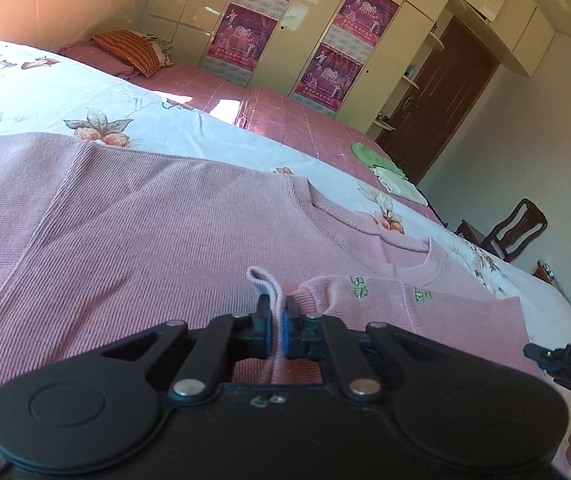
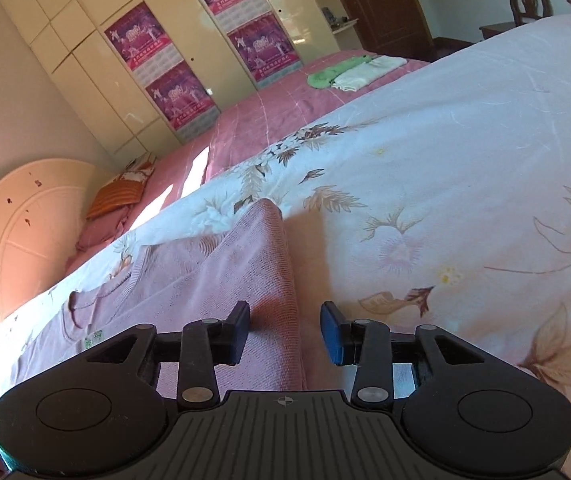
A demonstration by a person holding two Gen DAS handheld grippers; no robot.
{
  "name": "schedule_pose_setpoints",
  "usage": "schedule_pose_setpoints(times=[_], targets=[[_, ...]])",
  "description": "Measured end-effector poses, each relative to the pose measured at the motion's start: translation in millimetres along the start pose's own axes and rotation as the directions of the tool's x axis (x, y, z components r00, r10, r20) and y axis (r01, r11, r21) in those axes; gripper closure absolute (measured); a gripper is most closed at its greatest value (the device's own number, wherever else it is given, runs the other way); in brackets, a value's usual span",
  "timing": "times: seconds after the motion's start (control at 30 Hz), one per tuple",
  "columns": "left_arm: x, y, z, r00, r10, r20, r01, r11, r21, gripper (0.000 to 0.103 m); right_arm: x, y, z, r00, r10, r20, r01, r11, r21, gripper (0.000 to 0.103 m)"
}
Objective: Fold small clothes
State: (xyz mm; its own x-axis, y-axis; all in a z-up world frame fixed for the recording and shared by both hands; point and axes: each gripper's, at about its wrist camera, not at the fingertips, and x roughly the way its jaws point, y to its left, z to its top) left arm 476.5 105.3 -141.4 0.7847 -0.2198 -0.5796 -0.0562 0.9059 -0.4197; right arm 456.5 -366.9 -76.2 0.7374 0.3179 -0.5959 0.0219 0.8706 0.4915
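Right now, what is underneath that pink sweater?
The pink sweater lies on a floral quilt, which shows around its edges. The part of the quilt directly beneath it is covered. The left gripper pinches a fold of it.

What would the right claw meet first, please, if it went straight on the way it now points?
Probably the pink top: its folded edge lies between the open right claw fingers and runs ahead. Past that comes the floral sheet. Depth is unclear.

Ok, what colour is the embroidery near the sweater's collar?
Green, on the pink sweater; clearest in the left wrist view.
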Motion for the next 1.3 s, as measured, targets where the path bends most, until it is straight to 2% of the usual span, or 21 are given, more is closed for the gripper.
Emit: schedule_pose_setpoints(times=[0.07,0.1,0.17,0.3,0.33,0.37,0.4,0.43,0.6,0.63,0.67,0.7,0.77,0.9,1.03,1.07,1.1,1.13,1.17,1.23,1.3], targets=[[-7,-3,0,0.998,-0.038,0.057,0.037,0.999,0.016,0.099,-8,-7,1,0.999,0.005,0.044,-0.006,1.000,0.027,0.100],[-8,-4,0,0.997,-0.041,0.067,0.038,0.999,0.031,0.099,-10,-9,-1,0.998,-0.021,0.057,0.020,1.000,0.024,0.101],[2,-5,1,1.000,-0.005,0.028,0.004,0.999,0.037,0.099,-1,-17,-2,0.994,-0.109,0.022,0.109,0.994,0.021,0.103],[9,3,-1,1.000,-0.008,0.004,0.008,1.000,0.017,0.098,-8,-21,8,0.995,-0.061,0.080,0.057,0.997,0.059,0.102],[8,3,-1,1.000,-0.010,0.004,0.010,1.000,0.017,0.098,-6,-18,13,0.996,-0.031,0.080,0.026,0.998,0.058,0.091],[8,3,0,1.000,-0.011,0.003,0.011,1.000,0.016,0.097,-2,-16,18,0.996,-0.014,0.087,0.010,0.999,0.051,0.063],[8,3,0,1.000,-0.009,0.004,0.009,1.000,0.014,0.097,1,-13,22,0.995,-0.012,0.099,0.009,0.999,0.035,0.053],[8,3,0,1.000,-0.009,0.004,0.009,1.000,0.012,0.097,7,-9,27,0.995,-0.007,0.102,0.006,1.000,0.015,0.051],[8,2,-1,1.000,-0.006,0.009,0.005,1.000,0.015,0.097,44,-1,46,0.998,0.021,0.051,-0.019,0.999,-0.042,0.052],[7,3,-1,1.000,-0.009,0.012,0.009,1.000,0.014,0.099,53,0,48,1.000,0.017,0.016,-0.016,0.998,-0.061,0.071],[2,2,0,0.999,-0.013,0.042,0.013,1.000,0.015,0.099,60,2,49,1.000,0.000,-0.011,-0.001,0.996,-0.087,0.098],[-6,1,-1,0.996,-0.029,0.089,0.028,0.999,0.020,0.099,60,2,50,1.000,-0.007,0.005,0.008,0.995,-0.098,0.099],[-15,-3,-2,0.991,-0.015,0.131,0.008,0.999,0.052,0.099,56,-3,51,0.999,-0.009,0.040,0.013,0.996,-0.088,0.099],[3,-1,-6,0.998,0.046,0.049,-0.048,0.997,0.054,0.098,71,-8,43,0.999,-0.036,0.012,0.037,0.993,-0.110,0.099],[-5,11,-2,0.998,0.049,0.047,-0.048,0.999,-0.017,0.085,69,-11,46,0.999,-0.038,0.007,0.038,0.993,-0.114,0.098],[-12,15,-2,0.996,0.065,0.061,-0.062,0.997,-0.049,0.083,62,-10,46,0.998,-0.052,0.021,0.054,0.992,-0.116,0.094],[-21,18,-1,0.992,0.096,0.084,-0.090,0.993,-0.071,0.081,51,-8,46,0.995,-0.085,0.059,0.092,0.988,-0.121,0.084],[-29,18,-1,0.987,0.120,0.107,-0.113,0.991,-0.075,0.071,39,-5,44,0.989,-0.100,0.106,0.114,0.985,-0.132,0.054],[-38,16,-2,0.983,0.128,0.128,-0.120,0.991,-0.067,0.067,25,-3,41,0.989,-0.058,0.139,0.080,0.983,-0.163,0.047],[-48,4,-4,0.986,0.084,0.145,-0.079,0.996,-0.041,0.067,14,7,34,0.995,-0.002,0.105,0.025,0.974,-0.225,0.047],[-48,-19,-12,0.990,0.034,0.134,-0.039,0.999,0.037,0.067,9,23,20,0.997,0.030,0.077,-0.003,0.945,-0.326,0.060]])
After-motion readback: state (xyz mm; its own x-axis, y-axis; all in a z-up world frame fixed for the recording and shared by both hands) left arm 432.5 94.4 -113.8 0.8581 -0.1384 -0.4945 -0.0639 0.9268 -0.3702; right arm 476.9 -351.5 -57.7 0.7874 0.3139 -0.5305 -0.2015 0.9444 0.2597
